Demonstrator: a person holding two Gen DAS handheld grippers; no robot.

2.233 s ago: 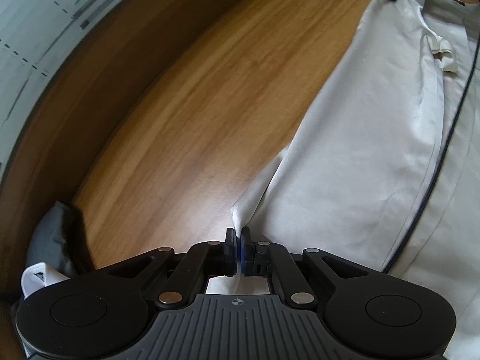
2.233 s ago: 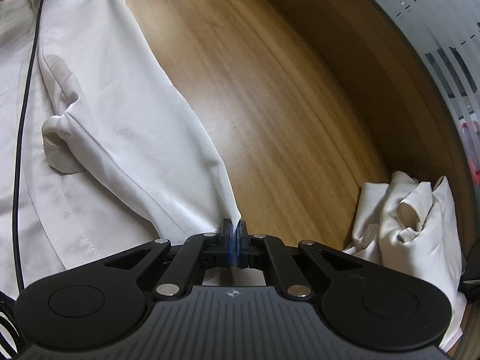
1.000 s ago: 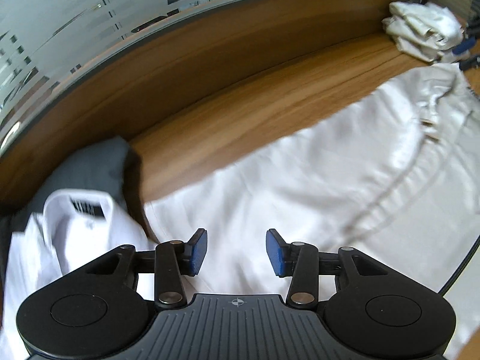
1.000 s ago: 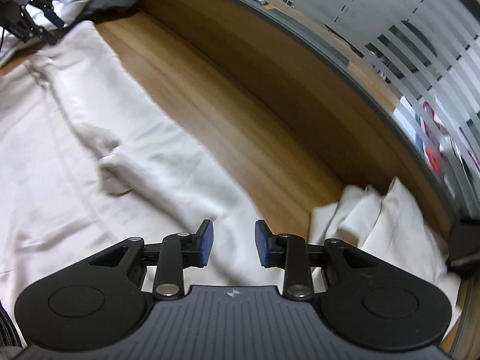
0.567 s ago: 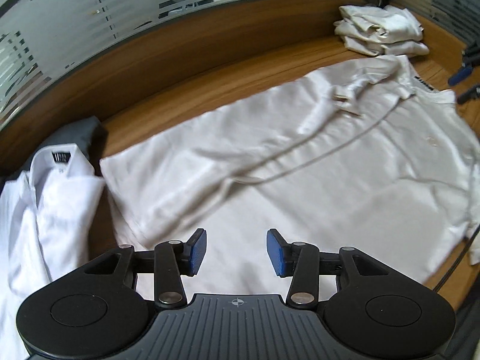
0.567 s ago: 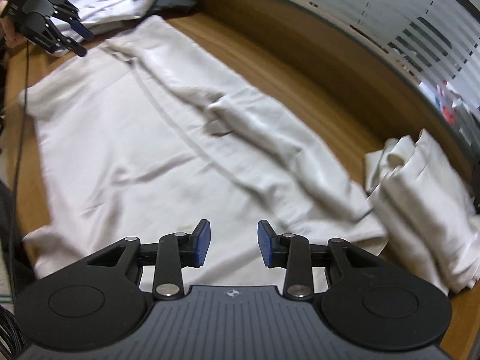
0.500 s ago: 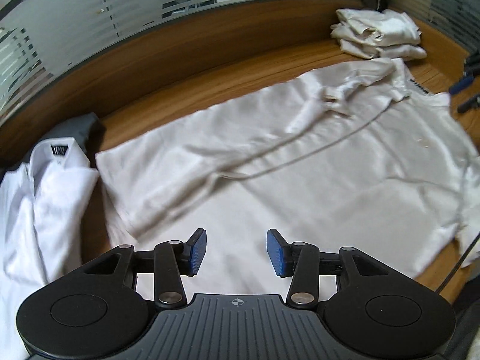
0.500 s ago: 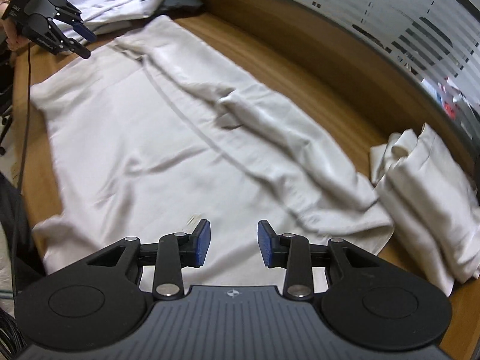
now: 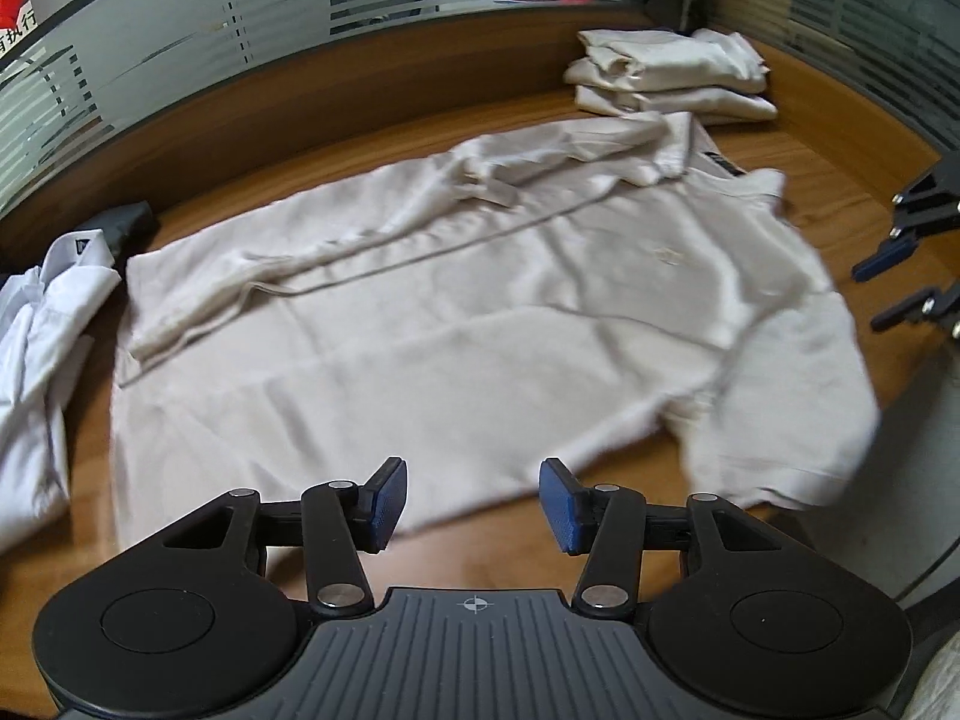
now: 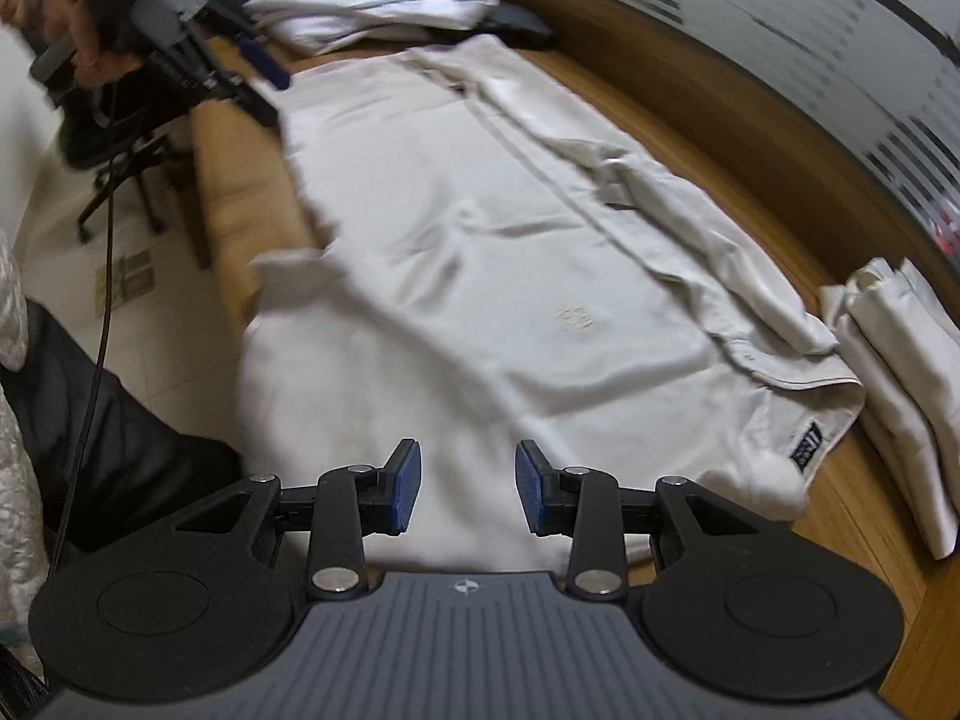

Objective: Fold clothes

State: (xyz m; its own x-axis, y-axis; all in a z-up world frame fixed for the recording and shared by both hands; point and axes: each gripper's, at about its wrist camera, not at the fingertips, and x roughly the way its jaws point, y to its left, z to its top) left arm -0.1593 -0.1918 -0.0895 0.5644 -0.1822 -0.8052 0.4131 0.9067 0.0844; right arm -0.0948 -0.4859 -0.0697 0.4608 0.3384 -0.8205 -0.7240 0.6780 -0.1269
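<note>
Looking at the table (image 9: 774,78), you have the beige polo shirt (image 9: 480,312) lying flat across the wood, with its collar toward the right end and its hem toward the left. One long side, the far one, is already folded over onto the body, and the far sleeve (image 9: 486,186) lies on top of it. The near side is not folded yet; its sleeve (image 10: 312,276) spreads out and seems to hang past the near table edge.

Your left gripper (image 9: 473,504) hovers above the near hem with the jaws wide apart and nothing between them. Your right gripper (image 10: 461,487) is also spread and empty, above the near shoulder part, close to the collar label (image 10: 807,449).

I judge the task for this shirt is about one third done. What is left: the near side fold, then folding the length. A stack of folded shirts (image 9: 666,75) waits at the far right, and a white shirt (image 9: 42,330) lies at the left.
</note>
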